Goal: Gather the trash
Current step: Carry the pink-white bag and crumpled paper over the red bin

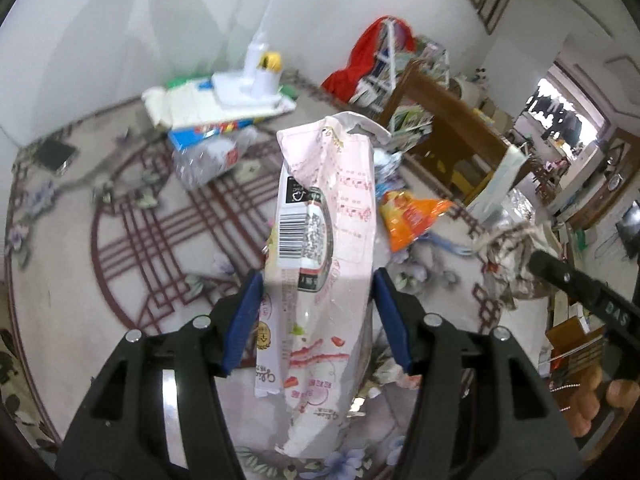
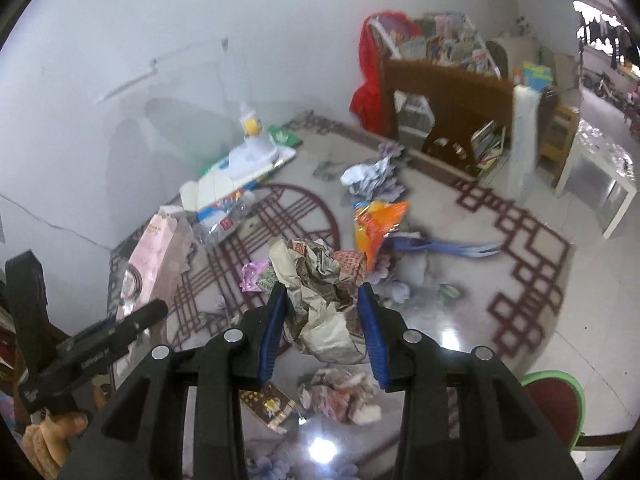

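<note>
Pink bag (image 1: 320, 264) stands long-way-up, pinched by the left fingers (image 1: 256, 304). The right fingers (image 2: 370, 320) pinch crumpled paper (image 2: 320, 300). Below on the floor (image 2: 460, 320), more trash (image 2: 344, 394) lies nearer the right hand.

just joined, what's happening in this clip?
Trash pickup off a patterned floor. The left gripper is shut on a pink snack bag, held up off the floor. The right gripper is shut on a wad of crumpled paper. Still on the floor: an orange wrapper, a crushed plastic bottle and more crumpled paper.
</note>
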